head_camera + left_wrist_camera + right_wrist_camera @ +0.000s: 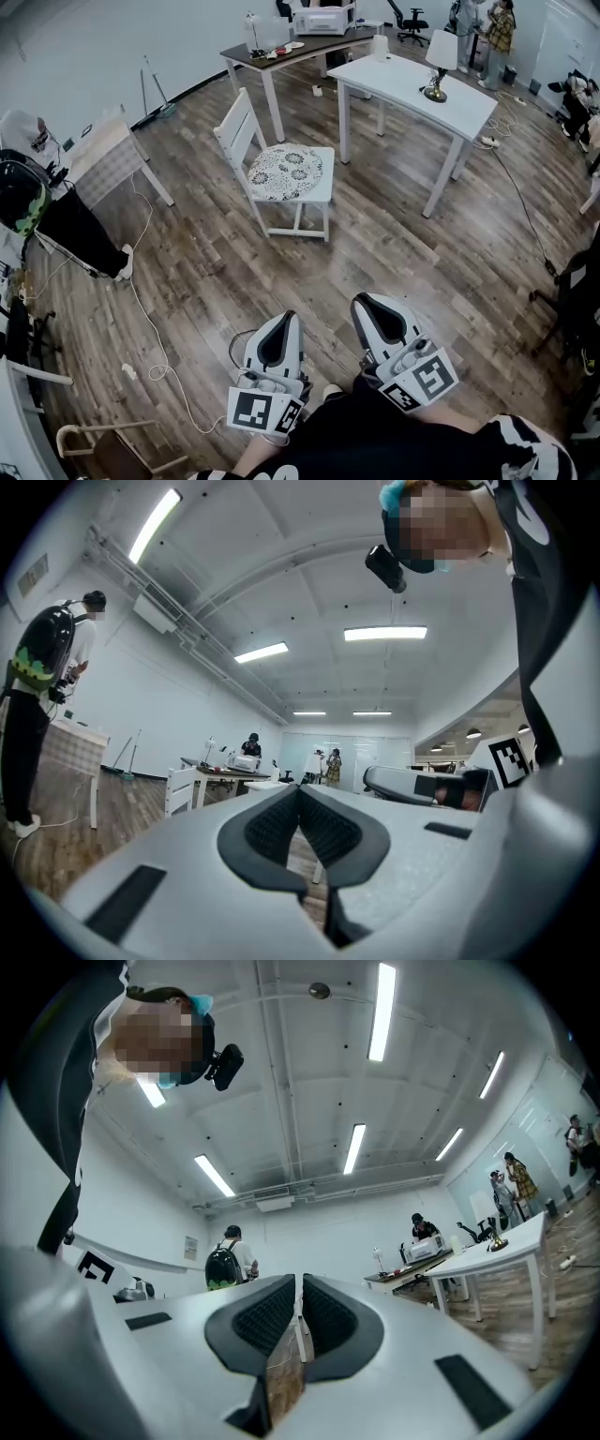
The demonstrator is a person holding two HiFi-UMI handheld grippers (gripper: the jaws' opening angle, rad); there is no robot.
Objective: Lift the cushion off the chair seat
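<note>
One view, the head view, shows the cushion.

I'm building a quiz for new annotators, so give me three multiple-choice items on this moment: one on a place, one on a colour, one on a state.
1. Where does the cushion lie?
A. on the chair seat
B. on the floor
C. on the white table

2. What colour is the chair?
A. black
B. white
C. red

3. How do the left gripper and the right gripper stand?
A. both shut on the cushion
B. both wide open
C. both shut and empty, well short of the chair

Answers:
1 A: in the head view, the patterned cushion covers the seat.
2 B: its back and legs are white.
3 C: each gripper view shows the jaws together with nothing between them.
</note>
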